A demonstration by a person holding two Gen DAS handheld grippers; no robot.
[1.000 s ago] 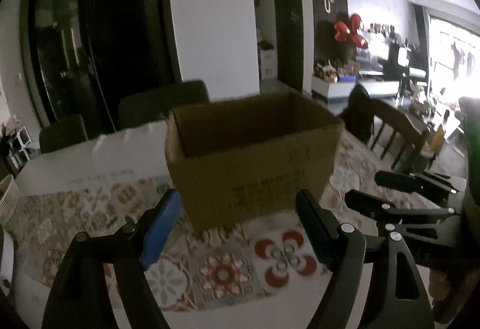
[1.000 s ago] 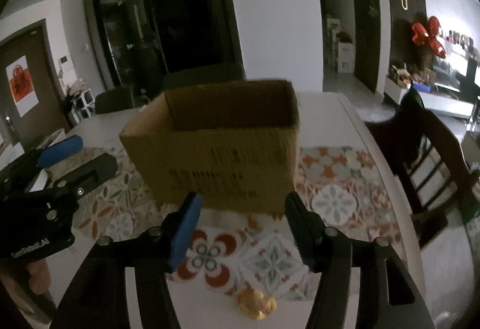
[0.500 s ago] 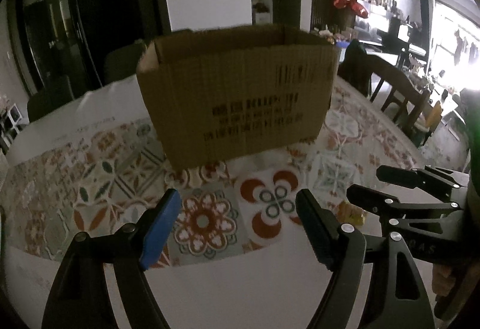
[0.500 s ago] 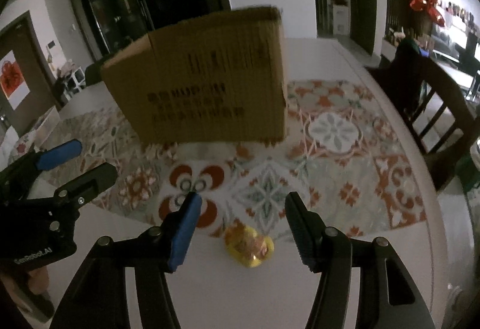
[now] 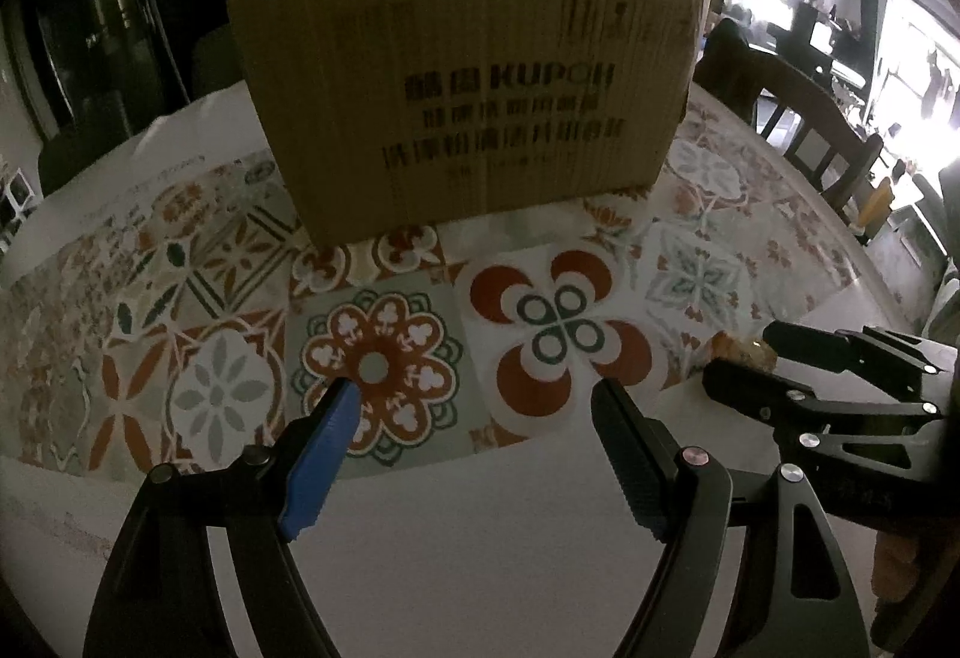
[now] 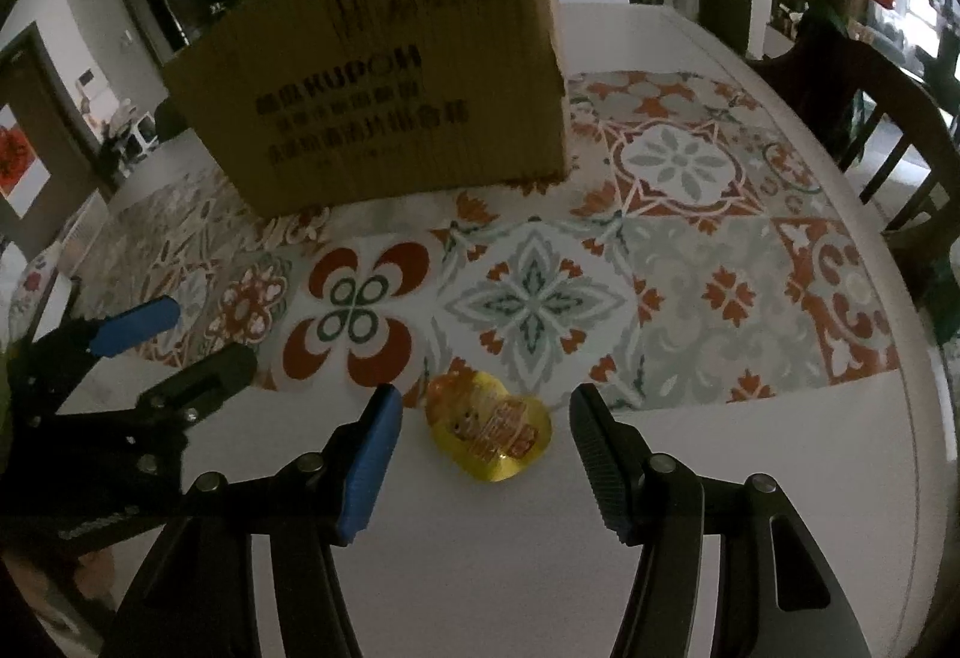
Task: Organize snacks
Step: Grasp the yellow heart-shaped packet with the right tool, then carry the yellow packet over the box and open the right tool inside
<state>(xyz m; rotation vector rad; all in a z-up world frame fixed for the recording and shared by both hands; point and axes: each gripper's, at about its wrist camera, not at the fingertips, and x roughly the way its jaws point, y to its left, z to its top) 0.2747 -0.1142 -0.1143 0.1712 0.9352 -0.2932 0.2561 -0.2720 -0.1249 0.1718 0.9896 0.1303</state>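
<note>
A small yellow and orange snack packet (image 6: 489,427) lies on the white table near the edge of the patterned mat. My right gripper (image 6: 483,400) is open low over it, one finger on each side, pads apart from it. A brown cardboard box (image 6: 384,87) stands upright on the mat behind. In the left wrist view the same box (image 5: 468,81) fills the top, and my left gripper (image 5: 474,397) is open over the mat's flower tiles with nothing between its fingers. The snack packet (image 5: 741,349) shows at the right, partly hidden by the right gripper's fingers (image 5: 840,352).
A tiled-pattern mat (image 6: 690,262) covers the middle of the white table (image 6: 750,478). Dark wooden chairs (image 6: 888,117) stand at the table's right side. The left gripper (image 6: 174,337) sits close at the right gripper's left. A dark doorway and shelves lie beyond.
Both grippers have sunk toward the table and tipped down. The box has risen in both views. The snack packet now lies between the right gripper's fingers.
</note>
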